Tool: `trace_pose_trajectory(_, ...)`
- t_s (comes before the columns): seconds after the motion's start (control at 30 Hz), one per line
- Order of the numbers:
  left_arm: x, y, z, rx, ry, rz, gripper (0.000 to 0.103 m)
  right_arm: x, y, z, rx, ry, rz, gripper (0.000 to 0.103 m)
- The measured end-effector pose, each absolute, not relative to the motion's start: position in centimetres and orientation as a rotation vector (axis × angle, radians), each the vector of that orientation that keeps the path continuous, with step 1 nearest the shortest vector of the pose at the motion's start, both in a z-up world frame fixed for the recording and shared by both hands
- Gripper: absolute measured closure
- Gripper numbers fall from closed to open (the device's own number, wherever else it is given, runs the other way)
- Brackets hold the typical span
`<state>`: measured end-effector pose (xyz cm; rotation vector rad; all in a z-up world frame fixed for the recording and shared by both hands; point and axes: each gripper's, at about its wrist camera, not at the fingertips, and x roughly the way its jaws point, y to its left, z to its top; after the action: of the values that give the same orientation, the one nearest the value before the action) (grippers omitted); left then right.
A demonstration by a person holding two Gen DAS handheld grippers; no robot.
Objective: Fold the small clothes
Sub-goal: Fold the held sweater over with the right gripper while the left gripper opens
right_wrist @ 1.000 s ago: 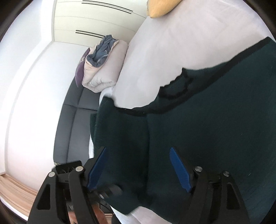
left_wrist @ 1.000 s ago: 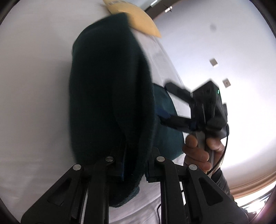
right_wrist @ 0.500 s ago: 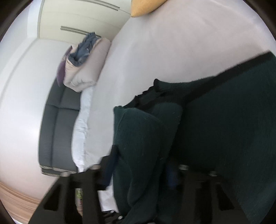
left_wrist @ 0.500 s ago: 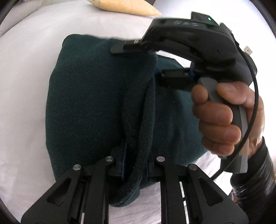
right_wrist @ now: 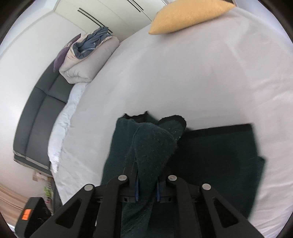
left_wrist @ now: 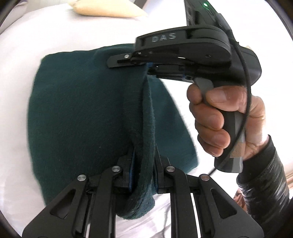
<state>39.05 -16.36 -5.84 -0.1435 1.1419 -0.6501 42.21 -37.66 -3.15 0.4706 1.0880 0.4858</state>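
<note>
The dark green knit garment [left_wrist: 77,113] lies on the white bed sheet [left_wrist: 16,60], partly folded, with one thick edge lifted off the sheet as a ridge running from 6 o'clock up toward 12 in the left wrist view. In the right wrist view the same garment [right_wrist: 216,146] spreads flat from the centre toward 4 o'clock, a black trim band along its far edge, while a bunched fold rises at 6 o'clock.

The left gripper [left_wrist: 143,174] is clamped narrow on the lifted ridge at 6 o'clock, cloth pressed between its blue-lined fingers. The right gripper [right_wrist: 146,186] pinches the bunched fold the same way, jaws nearly together with knit filling the gap. From the left wrist camera, the right gripper [left_wrist: 146,66] appears at 1 o'clock, gripping the far end of the ridge, and the person's right hand [left_wrist: 223,117] wraps its grey handle at 3 o'clock.

Beyond the garment, a yellow pillow [right_wrist: 190,14] sits on the sheet at 12 o'clock in the right wrist view. A folded beige and blue duvet [right_wrist: 87,55] rests at 10 o'clock on a dark grey sofa [right_wrist: 42,102] beside the bed.
</note>
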Motion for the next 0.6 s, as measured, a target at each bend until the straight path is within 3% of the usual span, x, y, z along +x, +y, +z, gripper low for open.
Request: trace_pose_trajectory(0.6,37.6,-23.4,-6.7,-0.106,1.184,-0.662,0.089,41.5,-45.7,-5.9,0.470,1.109,0.444,0.090)
